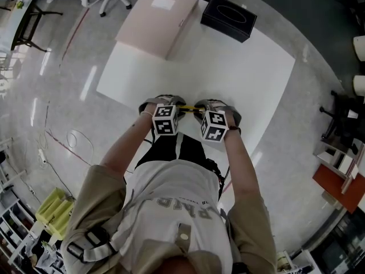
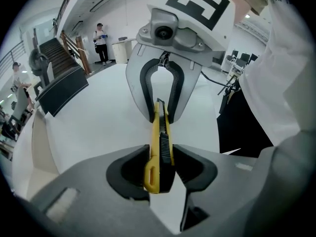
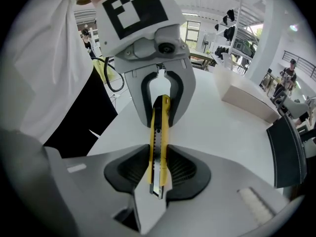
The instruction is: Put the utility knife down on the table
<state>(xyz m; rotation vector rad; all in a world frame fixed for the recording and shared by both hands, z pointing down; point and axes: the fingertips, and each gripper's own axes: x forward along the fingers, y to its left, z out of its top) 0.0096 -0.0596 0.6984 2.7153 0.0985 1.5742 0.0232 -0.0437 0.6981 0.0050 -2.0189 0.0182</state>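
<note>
A yellow utility knife [image 1: 189, 106] hangs level just above the white table [image 1: 239, 73] near its front edge, held between my two grippers. My left gripper [image 1: 169, 104] is shut on the knife's tail end; in the left gripper view the yellow body and black slider [image 2: 161, 139] sit pinched between the pads of the left gripper [image 2: 160, 171]. My right gripper [image 1: 206, 107] is shut on the blade end; in the right gripper view the knife [image 3: 159, 132] runs between the pads of the right gripper [image 3: 159, 171], its metal tip poking out. Each gripper faces the other along the knife.
A black tissue box [image 1: 228, 17] stands at the table's far edge, with a flat pale pink box [image 1: 157, 24] to its left. The table's front edge lies just under my hands, against the person's body. Shelves and chairs line the floor around.
</note>
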